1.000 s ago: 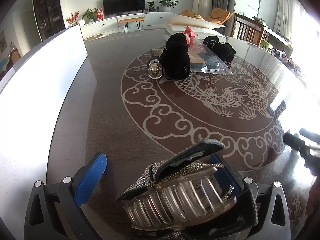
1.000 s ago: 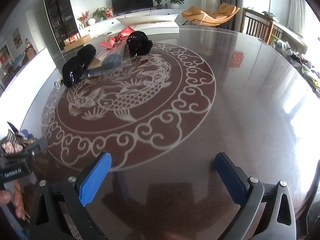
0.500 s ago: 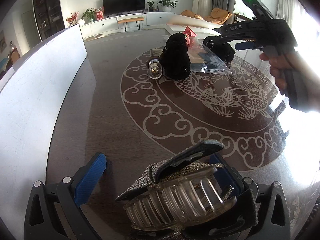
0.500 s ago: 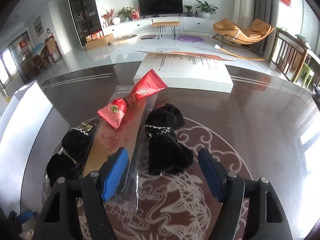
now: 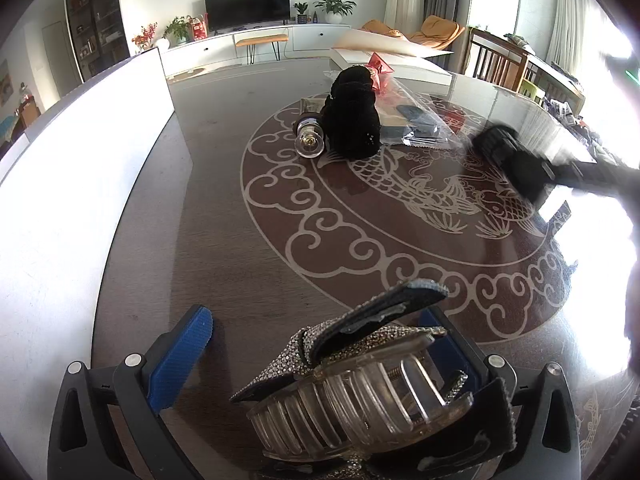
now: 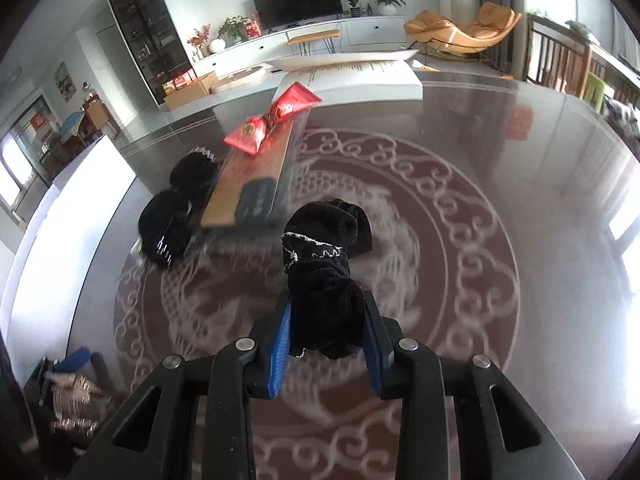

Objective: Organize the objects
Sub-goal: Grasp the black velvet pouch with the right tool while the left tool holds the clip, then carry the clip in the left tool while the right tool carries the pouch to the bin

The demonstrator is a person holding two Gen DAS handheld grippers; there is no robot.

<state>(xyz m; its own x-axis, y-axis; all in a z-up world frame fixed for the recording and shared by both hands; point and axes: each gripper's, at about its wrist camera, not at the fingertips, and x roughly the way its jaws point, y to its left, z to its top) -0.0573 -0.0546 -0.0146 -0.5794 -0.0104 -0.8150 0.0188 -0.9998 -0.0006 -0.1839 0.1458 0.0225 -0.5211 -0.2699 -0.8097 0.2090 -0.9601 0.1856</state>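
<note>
My right gripper is closing its blue pads on a rolled black sock, and both pads press into it. In the left wrist view that gripper is a blur at the right with the sock at its tip. My left gripper stands wide open low over the table. A clear hair claw clip with a rhinestone bow lies between its fingers against the right one. The left pad is apart from the clip.
Another black sock bundle and a clear glass knob-like piece lie mid-table. Beside them are a plastic bag with a flat board and a red tube. A white box stands at the left and a flat white box at the far edge.
The right gripper swung over to the far black sock, narrowed from wide open and closed on it, then came back rightward in the left view. The left gripper and clip stayed put.
</note>
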